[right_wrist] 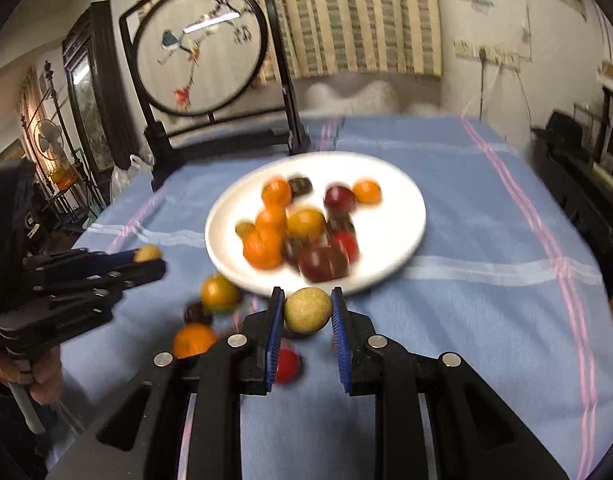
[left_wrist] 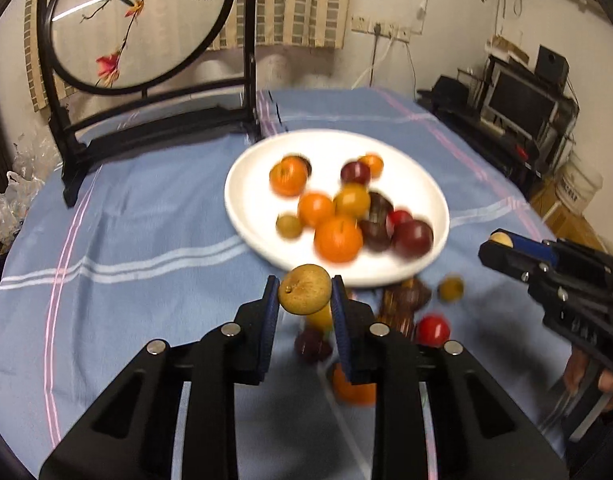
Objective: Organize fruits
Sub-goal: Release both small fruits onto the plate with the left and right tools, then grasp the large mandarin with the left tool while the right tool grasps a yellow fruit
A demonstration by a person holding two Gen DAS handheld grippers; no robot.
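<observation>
A white plate on the blue cloth holds several small fruits: orange, dark red and yellow ones. My left gripper is shut on a tan round fruit, lifted just in front of the plate's near rim. My right gripper is shut on a similar pale tan fruit, also raised before the plate. Loose fruits lie on the cloth under both grippers: a red one, a dark one, an orange one. Each view shows the other gripper from the side with its fruit.
A black-framed round embroidered screen stands at the table's far left. The blue striped tablecloth covers the table. Dark shelving with electronics is off the right edge. A hand grips the left tool's handle.
</observation>
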